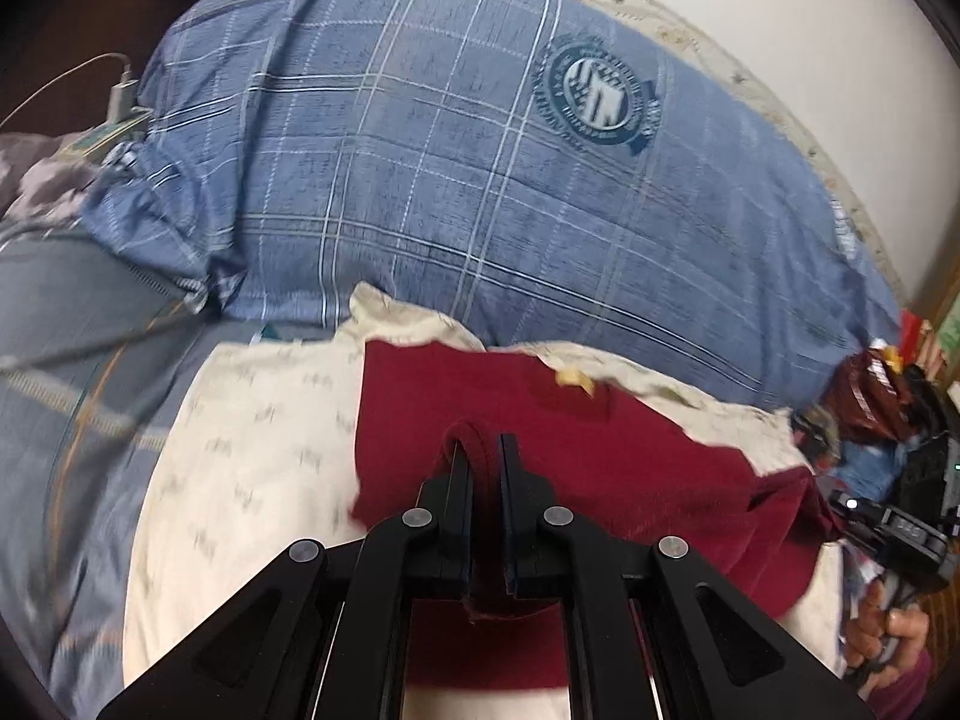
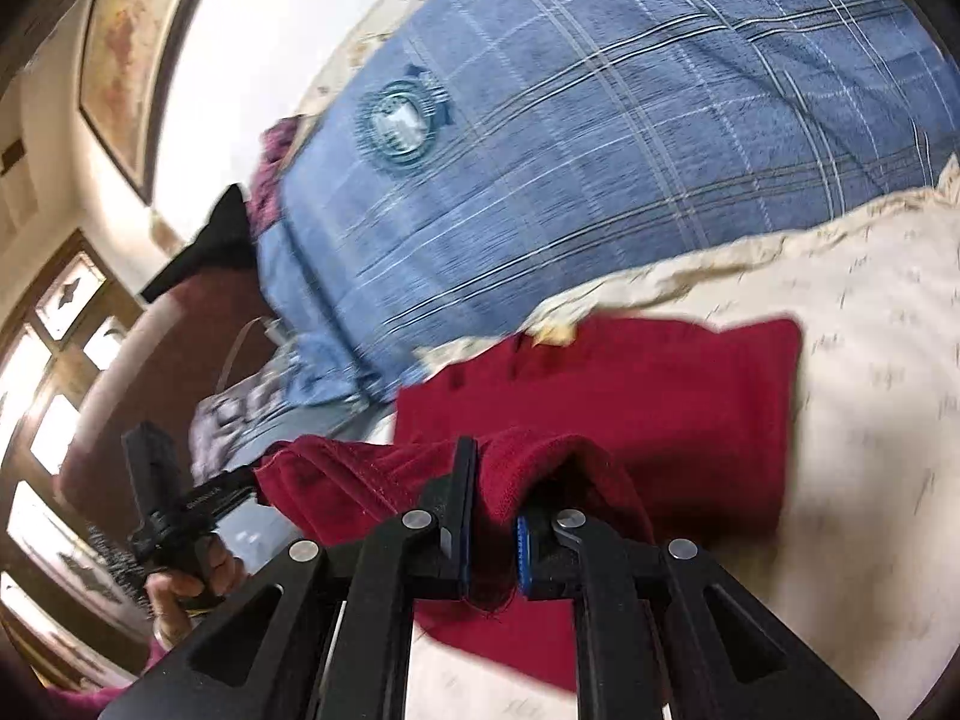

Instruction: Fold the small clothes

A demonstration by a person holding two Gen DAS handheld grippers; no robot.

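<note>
A dark red garment (image 1: 630,468) lies on a cream printed cloth (image 1: 252,456). My left gripper (image 1: 483,450) is shut on a fold of its near edge, which loops up between the fingers. In the right wrist view the same red garment (image 2: 648,396) lies on the cream cloth (image 2: 870,420). My right gripper (image 2: 492,468) is shut on a bunched edge of it, lifted above the flat part; the cloth drapes over and hides the right fingertip. The other gripper shows at the left of that view (image 2: 174,510), and the right one at the right edge of the left wrist view (image 1: 900,528).
A large blue plaid blanket (image 1: 456,156) with a round emblem lies bunched behind the cream cloth. A charger and cable (image 1: 123,90) sit at the far left. A heap of mixed clothes (image 1: 864,396) lies at the right. A wall and framed picture (image 2: 120,48) stand behind.
</note>
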